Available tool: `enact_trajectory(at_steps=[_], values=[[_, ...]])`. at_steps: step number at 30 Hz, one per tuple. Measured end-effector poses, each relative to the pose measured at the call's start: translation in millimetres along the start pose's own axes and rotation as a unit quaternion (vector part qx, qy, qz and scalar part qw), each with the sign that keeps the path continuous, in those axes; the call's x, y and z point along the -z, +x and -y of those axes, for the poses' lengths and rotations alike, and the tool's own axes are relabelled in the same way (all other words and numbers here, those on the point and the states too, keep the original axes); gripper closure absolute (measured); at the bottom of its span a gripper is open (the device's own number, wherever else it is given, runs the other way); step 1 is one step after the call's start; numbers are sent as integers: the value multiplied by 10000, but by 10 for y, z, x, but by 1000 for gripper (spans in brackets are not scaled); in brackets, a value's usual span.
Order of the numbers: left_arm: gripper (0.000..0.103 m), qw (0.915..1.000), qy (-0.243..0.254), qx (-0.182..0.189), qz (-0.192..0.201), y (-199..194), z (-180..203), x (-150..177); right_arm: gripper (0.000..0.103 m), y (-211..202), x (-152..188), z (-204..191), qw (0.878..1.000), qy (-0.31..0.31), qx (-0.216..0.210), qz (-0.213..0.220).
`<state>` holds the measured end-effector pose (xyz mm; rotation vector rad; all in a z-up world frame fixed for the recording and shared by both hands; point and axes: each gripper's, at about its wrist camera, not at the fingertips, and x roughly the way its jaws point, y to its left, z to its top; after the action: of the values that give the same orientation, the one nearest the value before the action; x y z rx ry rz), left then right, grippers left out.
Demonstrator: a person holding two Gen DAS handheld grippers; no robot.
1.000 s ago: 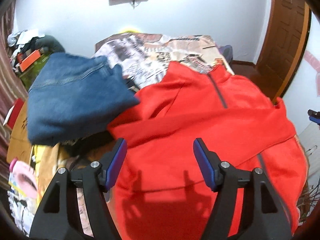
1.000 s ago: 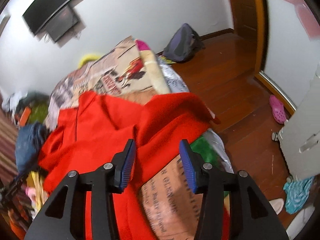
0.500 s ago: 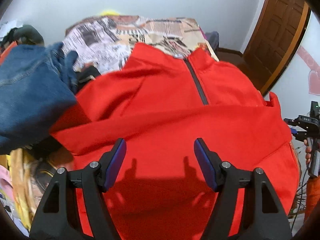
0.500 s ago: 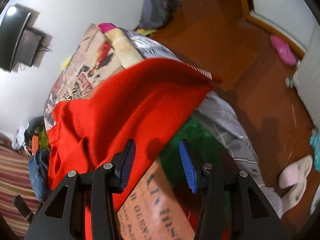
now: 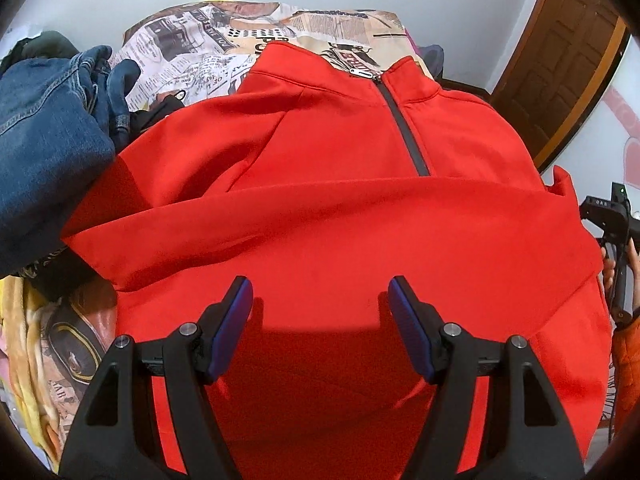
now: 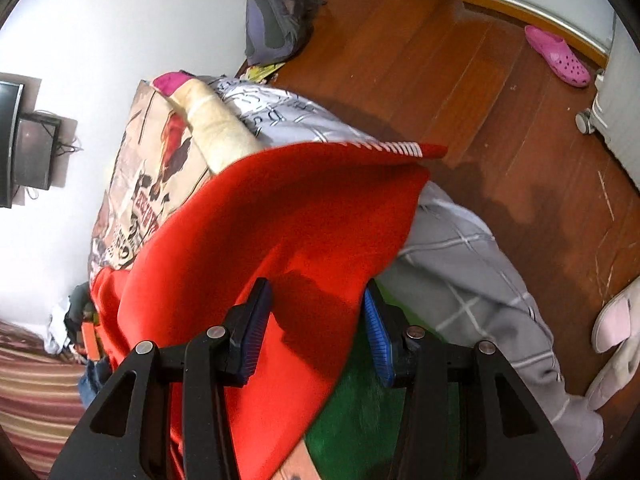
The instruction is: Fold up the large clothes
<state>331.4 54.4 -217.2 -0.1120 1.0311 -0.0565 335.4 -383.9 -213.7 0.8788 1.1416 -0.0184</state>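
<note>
A red zip-neck jacket [image 5: 320, 160] lies front-up on the bed, one sleeve folded across its chest. My left gripper [image 5: 319, 284] hovers open just above the jacket's lower body, nothing between its blue pads. In the right wrist view the jacket's side edge [image 6: 260, 220] hangs over the bed's side. My right gripper [image 6: 316, 286] straddles that red edge. Its jaws are closing, the fabric lies between them, and the pads do not press on it. A hand [image 5: 612, 272] holding the other gripper's body shows at the jacket's right edge.
A heap of blue jeans [image 5: 44, 140] sits left of the jacket on the newspaper-print bedspread [image 5: 224, 40]. A grey checked quilt [image 6: 460, 248] and a green cloth [image 6: 352, 412] hang at the bed's side. On the wooden floor lie a grey backpack [image 6: 276, 20] and a pink clog [image 6: 558, 56].
The left gripper came down and forward over the jacket, leaving the jeans at the left. The right gripper rolled and sank onto the jacket's side edge, its jaws slightly narrower.
</note>
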Motion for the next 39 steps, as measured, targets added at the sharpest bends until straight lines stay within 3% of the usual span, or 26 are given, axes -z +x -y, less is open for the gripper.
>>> enact_trajectory(at_steps=[4, 10, 15, 19, 23, 26, 29, 36, 39], values=[[34, 9999, 86, -51, 42, -38, 25, 15, 92, -68, 22, -53, 9996, -137, 101, 222], [34, 9995, 247, -94, 175, -182, 64, 44, 95, -537, 131, -275, 9919, -762, 233, 990], [34, 9986, 403, -143, 322, -334, 123, 78, 96, -1154, 320, -618, 9776, -1355, -61, 1609], [34, 9977, 499, -116, 443, -460, 168, 104, 97, -1588, 569, -1054, 9587, -2055, -355, 1934], [34, 9970, 531, -69, 562, -585, 187, 135, 97, -1742, 882, -1476, 9346, -2832, -511, 2092], [34, 9967, 524, -46, 611, -657, 166, 160, 97, -1728, 1184, -1731, 9175, -3385, -620, 1996], [34, 9963, 543, -101, 657, -712, 141, 199, 97, -1504, 1367, -1849, 9093, -3730, -629, 1733], [34, 9959, 565, -132, 696, -797, 85, 308, 97, -674, 1679, -1857, 9168, -3918, -379, 671], [34, 9964, 527, -122, 656, -799, 51, 355, 97, -439, 1828, -1866, 9097, -4129, -52, 448]])
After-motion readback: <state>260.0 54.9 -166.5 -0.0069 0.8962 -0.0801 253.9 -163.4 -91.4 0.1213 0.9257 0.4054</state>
